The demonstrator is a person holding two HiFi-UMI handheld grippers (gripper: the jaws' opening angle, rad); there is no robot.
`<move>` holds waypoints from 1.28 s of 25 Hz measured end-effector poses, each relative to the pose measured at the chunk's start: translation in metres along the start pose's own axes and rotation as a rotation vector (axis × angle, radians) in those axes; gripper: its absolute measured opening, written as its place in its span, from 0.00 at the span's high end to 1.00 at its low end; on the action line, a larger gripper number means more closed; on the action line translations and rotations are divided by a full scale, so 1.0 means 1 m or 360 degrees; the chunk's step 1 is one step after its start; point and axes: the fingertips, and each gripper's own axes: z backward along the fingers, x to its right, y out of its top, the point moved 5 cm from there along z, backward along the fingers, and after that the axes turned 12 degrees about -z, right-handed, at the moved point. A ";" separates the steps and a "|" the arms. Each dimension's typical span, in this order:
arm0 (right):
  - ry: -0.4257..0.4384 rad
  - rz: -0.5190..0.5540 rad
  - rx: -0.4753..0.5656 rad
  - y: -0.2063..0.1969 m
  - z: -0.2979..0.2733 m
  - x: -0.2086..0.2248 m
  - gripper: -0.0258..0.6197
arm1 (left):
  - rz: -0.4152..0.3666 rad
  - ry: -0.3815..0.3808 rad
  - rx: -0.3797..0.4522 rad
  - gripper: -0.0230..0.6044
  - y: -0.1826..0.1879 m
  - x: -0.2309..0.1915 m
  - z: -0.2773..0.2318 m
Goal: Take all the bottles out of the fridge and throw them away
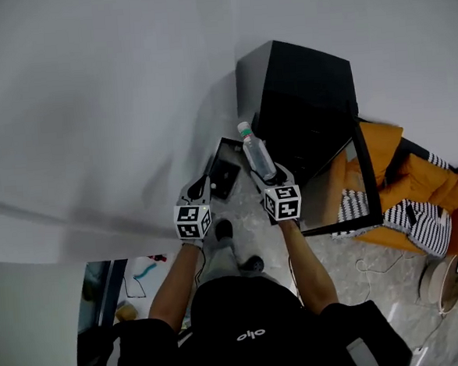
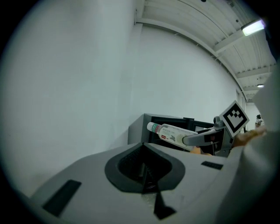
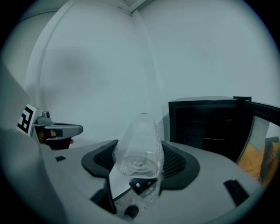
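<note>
A clear plastic bottle (image 1: 258,156) with a pale green cap and a white label is held off the floor, lying between the jaws of my right gripper (image 1: 267,176), which is shut on it. In the right gripper view its clear base (image 3: 139,151) faces the camera between the pads. The left gripper view shows the same bottle (image 2: 172,134) in front of the black fridge (image 2: 151,124). My left gripper (image 1: 201,188) is shut with nothing in it, just left of the right one. The fridge (image 1: 307,94) stands ahead with its door (image 1: 365,183) swung open.
A small black open bin (image 1: 223,171) stands on the floor between the grippers, against the white wall (image 1: 114,108). An orange and striped cloth heap (image 1: 418,196) lies right of the fridge door. A round white device (image 1: 445,279) and cables lie on the floor at right.
</note>
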 end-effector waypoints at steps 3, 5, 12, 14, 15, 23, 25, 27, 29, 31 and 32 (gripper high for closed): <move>0.0030 0.0047 -0.0063 -0.006 -0.027 -0.016 0.48 | 0.0033 0.0028 -0.0025 0.95 -0.016 -0.023 0.000; 0.0036 0.0085 -0.0103 -0.008 -0.046 -0.023 0.48 | 0.0056 0.0031 -0.0050 0.95 -0.026 -0.036 -0.005; 0.0025 0.0155 -0.0270 -0.028 -0.112 -0.029 0.48 | 0.0113 -0.0032 -0.0159 0.95 -0.070 -0.067 -0.041; 0.0012 0.0149 -0.0320 -0.040 -0.134 -0.023 0.48 | 0.0120 -0.0055 -0.0189 0.95 -0.084 -0.075 -0.056; 0.0003 0.0145 -0.0346 -0.046 -0.145 -0.019 0.48 | 0.0126 -0.0068 -0.0199 0.95 -0.092 -0.078 -0.064; -0.0024 0.0114 -0.0583 -0.114 -0.227 0.017 0.48 | 0.0136 -0.0183 -0.0329 0.95 -0.165 -0.092 -0.126; -0.0021 0.0097 -0.0651 -0.133 -0.245 0.028 0.48 | 0.0141 -0.0200 -0.0368 0.95 -0.181 -0.093 -0.140; -0.0022 0.0075 -0.0715 -0.157 -0.261 0.038 0.48 | 0.0132 -0.0226 -0.0411 0.95 -0.199 -0.094 -0.153; -0.0037 0.0062 -0.0788 -0.183 -0.274 0.048 0.48 | 0.0123 -0.0253 -0.0451 0.95 -0.216 -0.093 -0.164; -0.0058 0.0048 -0.0874 -0.210 -0.285 0.058 0.48 | 0.0126 -0.0265 -0.0482 0.95 -0.233 -0.089 -0.174; -0.0067 0.0033 -0.0913 -0.224 -0.290 0.063 0.48 | 0.0129 -0.0269 -0.0496 0.95 -0.241 -0.088 -0.178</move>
